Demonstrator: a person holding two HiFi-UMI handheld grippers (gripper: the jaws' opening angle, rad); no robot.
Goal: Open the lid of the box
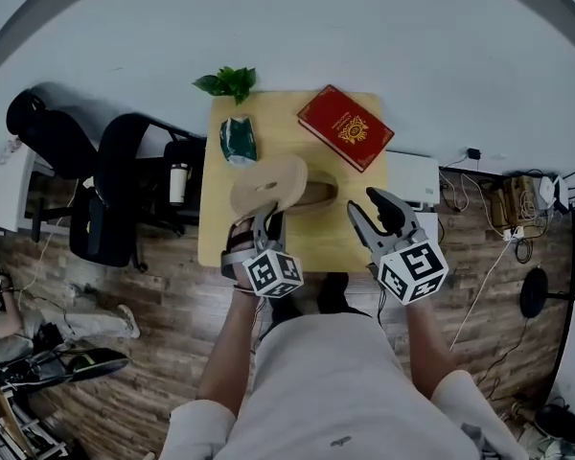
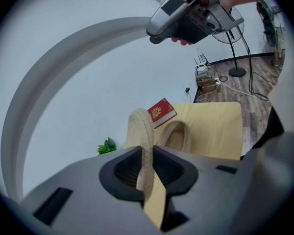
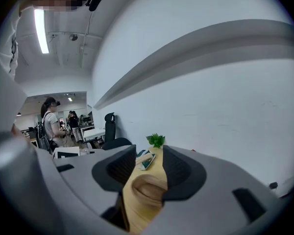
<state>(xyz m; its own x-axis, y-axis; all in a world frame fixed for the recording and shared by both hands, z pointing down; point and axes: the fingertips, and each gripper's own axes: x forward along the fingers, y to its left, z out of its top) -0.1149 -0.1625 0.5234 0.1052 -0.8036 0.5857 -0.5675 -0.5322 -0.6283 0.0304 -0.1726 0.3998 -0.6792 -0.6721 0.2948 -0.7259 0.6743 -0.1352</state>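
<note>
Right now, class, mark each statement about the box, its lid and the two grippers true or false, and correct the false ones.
1. The left gripper is clamped on the lid's rim. True.
2. The lid sits closed on the box. False: it is raised, and the box's inside shows.
3. The right gripper holds the red book. False: its jaws stand apart and empty; the book lies on the table.
4. A green plant sits at the table's far edge. True.
</note>
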